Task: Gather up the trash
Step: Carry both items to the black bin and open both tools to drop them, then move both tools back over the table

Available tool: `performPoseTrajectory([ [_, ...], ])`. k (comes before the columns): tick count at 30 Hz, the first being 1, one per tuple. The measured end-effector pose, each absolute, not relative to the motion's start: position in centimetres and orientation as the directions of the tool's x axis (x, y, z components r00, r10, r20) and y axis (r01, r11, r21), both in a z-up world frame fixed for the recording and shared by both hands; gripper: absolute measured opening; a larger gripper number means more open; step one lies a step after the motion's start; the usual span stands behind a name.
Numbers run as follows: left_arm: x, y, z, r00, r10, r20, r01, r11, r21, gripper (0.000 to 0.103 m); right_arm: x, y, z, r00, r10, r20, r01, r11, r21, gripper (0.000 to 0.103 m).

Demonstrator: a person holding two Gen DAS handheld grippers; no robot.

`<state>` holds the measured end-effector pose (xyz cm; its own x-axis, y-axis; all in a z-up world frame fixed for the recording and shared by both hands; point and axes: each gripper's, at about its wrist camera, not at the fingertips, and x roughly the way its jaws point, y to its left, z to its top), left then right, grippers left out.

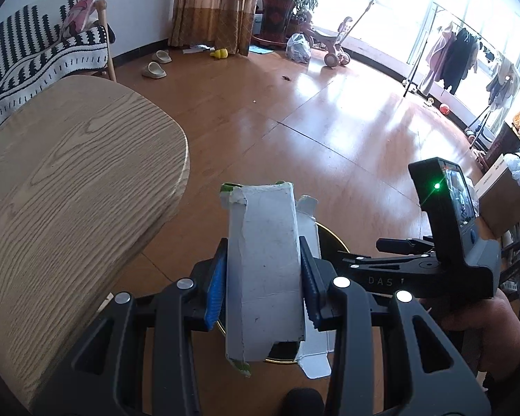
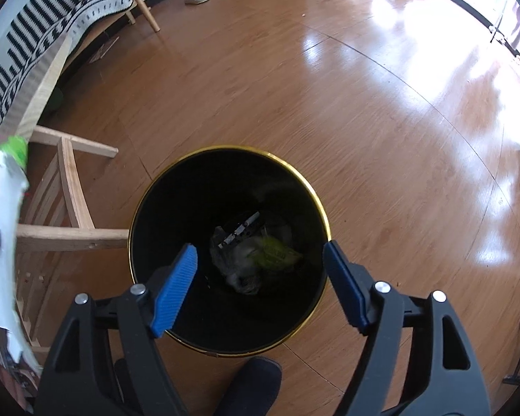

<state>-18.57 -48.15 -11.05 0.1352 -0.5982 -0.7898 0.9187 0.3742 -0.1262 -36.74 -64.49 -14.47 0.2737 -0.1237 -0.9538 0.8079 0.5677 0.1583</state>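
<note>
My left gripper was clamped on a flattened white carton, holding it above the floor just beside the desk, with the bin's rim showing behind it. My right gripper hung with its jaws spread apart and empty over the black bin, where crumpled trash lay at the bottom.

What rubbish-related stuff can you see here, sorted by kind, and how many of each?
Flattened white cardboard cartons with green edges, clamped in the left hand-held gripper: 1
Round black bins with gold rims: 1
Open, empty hand-held grippers: 1, the right
Total: 3, not counting the crumpled scraps inside the bin.
</note>
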Motion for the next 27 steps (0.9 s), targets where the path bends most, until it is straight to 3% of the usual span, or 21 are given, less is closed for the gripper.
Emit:
performPoseTrajectory([
  [9,-20.4,-50.5,-14.3,-0.003,-0.58,-0.815,0.927,0.304,-0.219,0.038,-39.7,-66.4,-13.0,0.27,-0.171,-0.947,0.87,0.464,0.164,0.078],
  [13,-21.0,-51.2,-14.9,0.002,-0.578,-0.816,0.934,0.293,-0.206,0.063,-40.5,-66.9,-12.2,0.28,-0.187,-0.942,0.883,0.434,0.176,0.078],
  [27,-17.3,-47.2,-11.0,0.122,-0.607,-0.785,0.91,0.384,-0.155,0.093,-37.9,-64.8,-9.5,0.31,-0.222,-0.924,0.856,0.489,0.17,0.079],
])
